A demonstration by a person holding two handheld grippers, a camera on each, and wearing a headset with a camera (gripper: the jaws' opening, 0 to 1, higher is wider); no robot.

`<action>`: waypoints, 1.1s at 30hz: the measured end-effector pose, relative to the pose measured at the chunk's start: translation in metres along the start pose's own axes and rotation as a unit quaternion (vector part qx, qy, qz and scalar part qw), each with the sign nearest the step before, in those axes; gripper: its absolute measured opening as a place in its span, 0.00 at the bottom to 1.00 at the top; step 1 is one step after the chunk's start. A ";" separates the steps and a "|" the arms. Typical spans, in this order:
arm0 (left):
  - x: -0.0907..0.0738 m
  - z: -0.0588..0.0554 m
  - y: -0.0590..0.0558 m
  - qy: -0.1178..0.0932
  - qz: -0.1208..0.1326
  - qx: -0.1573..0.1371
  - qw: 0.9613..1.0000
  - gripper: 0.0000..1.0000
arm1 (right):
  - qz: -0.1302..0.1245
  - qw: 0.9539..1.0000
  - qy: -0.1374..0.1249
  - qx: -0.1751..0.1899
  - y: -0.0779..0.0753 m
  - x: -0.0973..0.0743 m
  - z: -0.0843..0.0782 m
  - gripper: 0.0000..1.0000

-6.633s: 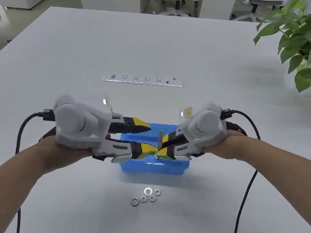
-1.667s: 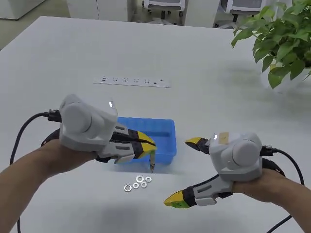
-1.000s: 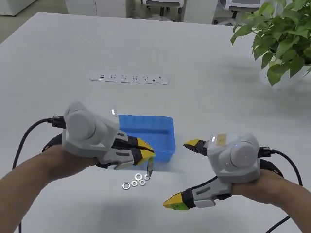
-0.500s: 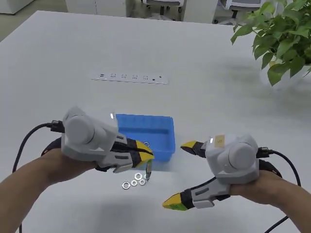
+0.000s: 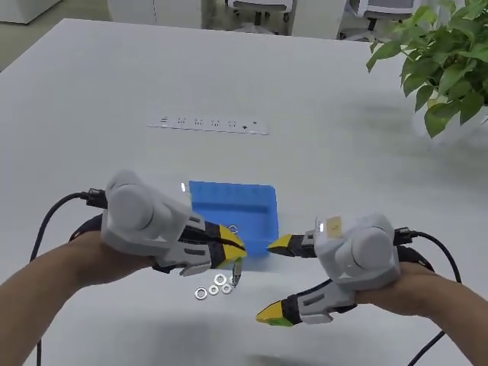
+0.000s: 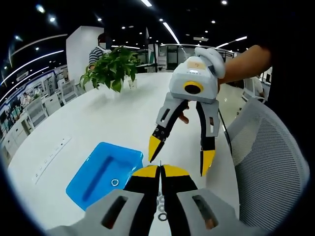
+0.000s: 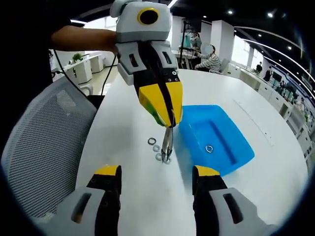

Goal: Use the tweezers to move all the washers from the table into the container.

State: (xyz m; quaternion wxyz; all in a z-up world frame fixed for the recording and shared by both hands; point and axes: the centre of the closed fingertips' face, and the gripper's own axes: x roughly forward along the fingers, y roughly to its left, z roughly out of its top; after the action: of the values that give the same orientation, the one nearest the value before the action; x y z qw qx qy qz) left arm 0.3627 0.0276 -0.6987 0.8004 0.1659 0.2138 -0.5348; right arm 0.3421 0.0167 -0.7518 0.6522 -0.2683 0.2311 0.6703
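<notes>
Several steel washers (image 5: 213, 287) lie in a small cluster on the white table just in front of the blue container (image 5: 232, 200). One washer (image 7: 209, 148) lies inside the container (image 7: 221, 135). My left gripper (image 5: 236, 245) is shut on thin metal tweezers (image 5: 236, 271), which point down at the cluster's right end. In the right gripper view the tweezers' tips (image 7: 166, 158) touch the nearest washers (image 7: 158, 150). My right gripper (image 5: 274, 279) is open and holds nothing, to the right of the washers. Its jaws (image 7: 157, 173) face the left gripper (image 7: 165, 115).
A white power strip (image 5: 208, 123) lies further back on the table. A green potted plant (image 5: 446, 61) stands at the far right. A mesh office chair (image 6: 275, 157) is beside the table. People sit at desks in the background.
The right gripper let go of the tweezers, opened and drew off to the right. The left gripper carried the tweezers from above the container down to the washers.
</notes>
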 end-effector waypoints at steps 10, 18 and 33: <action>0.000 0.001 -0.004 0.002 -0.004 0.001 1.000 0.05 | 0.023 0.999 0.011 -0.041 -0.004 0.011 0.006 0.40; -0.001 0.001 -0.005 0.004 -0.007 0.005 1.000 0.05 | 0.035 0.997 0.016 -0.066 -0.006 0.020 0.010 0.31; -0.001 0.001 -0.003 0.006 -0.021 0.018 1.000 0.05 | 0.053 0.992 0.024 -0.110 -0.011 0.036 0.015 0.16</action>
State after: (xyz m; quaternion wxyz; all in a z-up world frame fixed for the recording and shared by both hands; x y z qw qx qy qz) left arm 0.3591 0.0270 -0.6977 0.7846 0.1795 0.2125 -0.5541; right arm 0.3525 0.0539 -0.7642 0.5764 -0.3417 0.1857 0.7186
